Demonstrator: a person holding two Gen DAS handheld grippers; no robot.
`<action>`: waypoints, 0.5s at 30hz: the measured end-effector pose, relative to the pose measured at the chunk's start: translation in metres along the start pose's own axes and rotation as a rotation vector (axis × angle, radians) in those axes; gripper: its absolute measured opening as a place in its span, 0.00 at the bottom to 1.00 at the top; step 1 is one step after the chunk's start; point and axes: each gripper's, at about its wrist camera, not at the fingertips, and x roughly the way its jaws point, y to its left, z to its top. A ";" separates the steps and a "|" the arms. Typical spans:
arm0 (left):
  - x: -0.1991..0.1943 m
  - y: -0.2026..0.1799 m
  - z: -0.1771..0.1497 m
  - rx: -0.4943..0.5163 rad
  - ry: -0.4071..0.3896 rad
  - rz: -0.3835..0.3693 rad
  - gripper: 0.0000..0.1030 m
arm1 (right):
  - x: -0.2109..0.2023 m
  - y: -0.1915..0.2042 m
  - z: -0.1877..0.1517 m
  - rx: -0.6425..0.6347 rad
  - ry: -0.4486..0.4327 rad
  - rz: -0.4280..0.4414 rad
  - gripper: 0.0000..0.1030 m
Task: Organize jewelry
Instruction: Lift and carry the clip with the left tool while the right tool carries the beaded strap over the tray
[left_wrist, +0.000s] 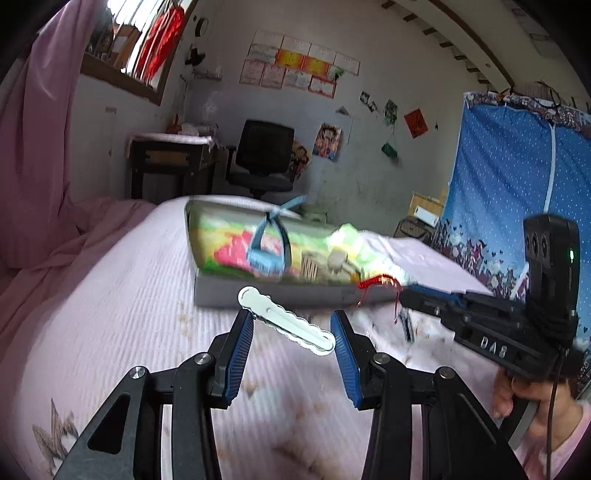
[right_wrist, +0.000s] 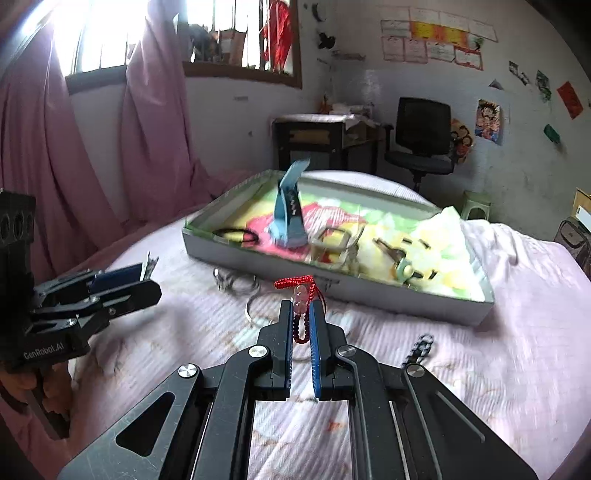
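Observation:
A shallow grey box (right_wrist: 369, 291) with a colourful lining lies on the pink bed; it also shows in the left wrist view (left_wrist: 273, 291). In it are a blue hair clip (right_wrist: 290, 218), a black hair tie (right_wrist: 236, 233) and small clips. My right gripper (right_wrist: 300, 308) is shut on a red beaded bracelet (right_wrist: 300, 302) just in front of the box. My left gripper (left_wrist: 291, 328) holds a white scalloped hair clip (left_wrist: 286, 320) between its jaws, lifted over the bed; the clip sits crosswise between the blue pads.
Silver rings (right_wrist: 236, 282) lie on the bedspread in front of the box, and a dark chain (right_wrist: 419, 349) lies to the right. Pink curtains (right_wrist: 44, 147) hang at the left. A desk (right_wrist: 325, 144) and black chair (right_wrist: 423, 140) stand behind the bed.

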 end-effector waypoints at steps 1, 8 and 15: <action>0.001 -0.001 0.007 -0.002 -0.014 -0.002 0.40 | -0.001 -0.001 0.002 0.006 -0.019 -0.004 0.07; 0.032 0.003 0.055 -0.023 -0.061 0.023 0.40 | 0.006 -0.012 0.019 0.072 -0.145 -0.053 0.07; 0.083 0.016 0.071 -0.033 0.039 0.092 0.40 | 0.036 -0.036 0.036 0.129 -0.163 -0.108 0.07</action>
